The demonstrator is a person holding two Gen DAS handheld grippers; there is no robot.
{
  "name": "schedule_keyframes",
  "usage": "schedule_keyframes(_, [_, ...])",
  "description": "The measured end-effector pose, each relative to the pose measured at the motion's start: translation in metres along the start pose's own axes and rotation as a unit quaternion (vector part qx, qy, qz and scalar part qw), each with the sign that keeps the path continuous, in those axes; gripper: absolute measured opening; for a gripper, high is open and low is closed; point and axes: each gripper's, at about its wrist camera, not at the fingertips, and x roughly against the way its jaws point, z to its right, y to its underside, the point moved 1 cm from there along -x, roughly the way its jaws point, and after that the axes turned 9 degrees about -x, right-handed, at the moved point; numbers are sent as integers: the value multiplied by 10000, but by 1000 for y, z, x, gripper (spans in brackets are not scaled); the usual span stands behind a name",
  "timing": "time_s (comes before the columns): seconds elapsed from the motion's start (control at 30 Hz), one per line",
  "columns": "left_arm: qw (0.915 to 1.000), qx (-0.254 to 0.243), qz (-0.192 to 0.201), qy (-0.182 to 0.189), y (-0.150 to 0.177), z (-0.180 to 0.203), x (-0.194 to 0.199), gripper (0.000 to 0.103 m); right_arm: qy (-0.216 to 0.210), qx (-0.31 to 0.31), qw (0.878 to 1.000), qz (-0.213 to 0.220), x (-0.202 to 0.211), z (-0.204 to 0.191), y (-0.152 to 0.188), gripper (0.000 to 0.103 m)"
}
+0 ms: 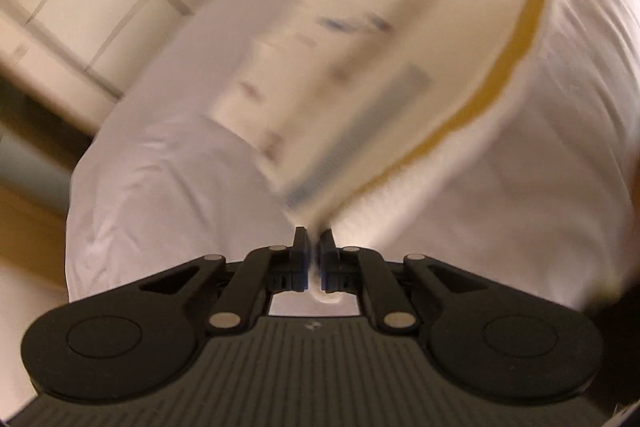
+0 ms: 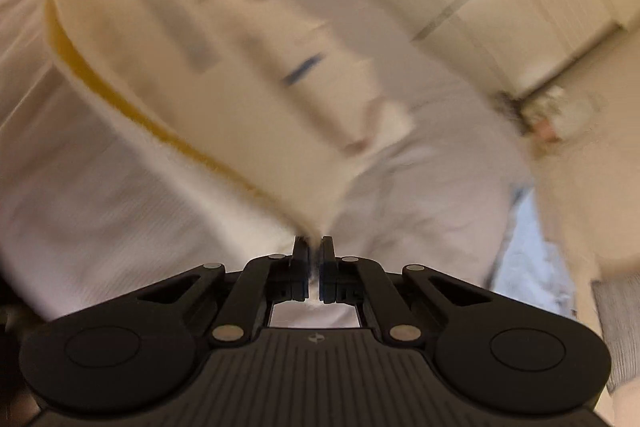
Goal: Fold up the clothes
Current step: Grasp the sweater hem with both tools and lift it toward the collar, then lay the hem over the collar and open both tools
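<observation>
A cream garment (image 1: 360, 75) with a mustard-yellow band is held stretched above a white-sheeted bed (image 1: 160, 187). Its corners are pinched in the clenched left gripper (image 1: 314, 239) and right gripper (image 2: 314, 245).

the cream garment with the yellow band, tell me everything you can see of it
The cream garment looks like soft fleecy cloth with a mustard-yellow band along one edge and blurred dark marks. It hangs stretched over the white bedding, pinched at two points by the shut left gripper and right gripper.
</observation>
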Motion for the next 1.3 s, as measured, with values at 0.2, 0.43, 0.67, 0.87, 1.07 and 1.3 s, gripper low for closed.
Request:
schedule_keyframes(0.2, [9842, 1764, 58, 107, -49, -95, -76, 23, 854, -1194, 9890, 156, -80, 43, -83, 30])
schedule_keyframes(0.43, [9170, 3683, -519, 1443, -10, -142, -143, 32, 195, -3225, 9441, -650, -142, 90, -97, 49])
schedule_keyframes(0.67, [8505, 4539, -816, 2530, 22, -126, -177, 38, -939, -4876, 8542, -1539, -161, 95, -52, 48])
schedule_keyframes(0.87, [8585, 4402, -1003, 2433, 18, -113, -196, 33, -1135, -4854, 8469, -1853, -182, 83, -50, 51])
schedule_keyframes(1.07, [8761, 4083, -1099, 2316, 10, -101, -192, 9, -1332, -4557, 8505, -2266, -212, 72, -44, 17])
schedule_keyframes(1.3, [8792, 4424, -267, 1749, -12, -137, -154, 7, -1294, -3957, 8984, -1400, -161, 86, -81, 8])
